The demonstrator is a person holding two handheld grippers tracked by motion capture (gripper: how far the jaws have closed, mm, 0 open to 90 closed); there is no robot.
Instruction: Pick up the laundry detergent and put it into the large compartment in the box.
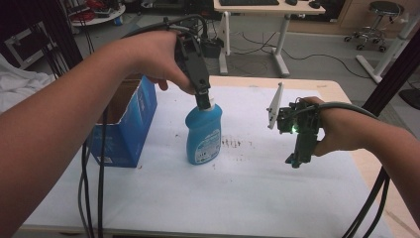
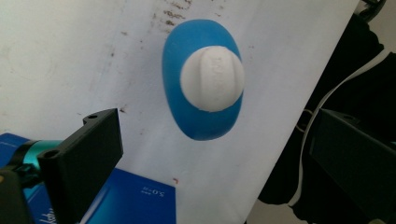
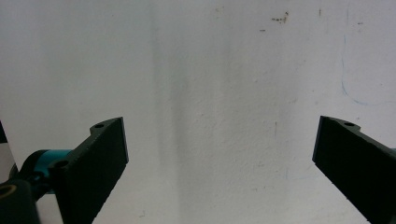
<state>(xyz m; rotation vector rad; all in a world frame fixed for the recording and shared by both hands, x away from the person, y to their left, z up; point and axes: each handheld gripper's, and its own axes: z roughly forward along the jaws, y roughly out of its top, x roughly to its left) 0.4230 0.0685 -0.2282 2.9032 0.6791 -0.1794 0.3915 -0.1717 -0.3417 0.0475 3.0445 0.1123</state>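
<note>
High view puts my left gripper [image 1: 202, 97] just over the bottle [image 1: 203, 134], fingers apart. I'd centre on the cap [image 2: 213, 77], descend straight, then close. Right gripper [image 1: 295, 159] idles, fingers apart.

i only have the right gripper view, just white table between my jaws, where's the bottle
Observer: The high view shows the bottle standing upright mid-table, off to the left of the right gripper.
Operator: is the left gripper on it
Observer: The left gripper is open above the white cap, jaws wide and not touching it.
Operator: anything beside the bottle
Observer: A blue box with its top open stands on the bottle's left, apart from it.
</note>
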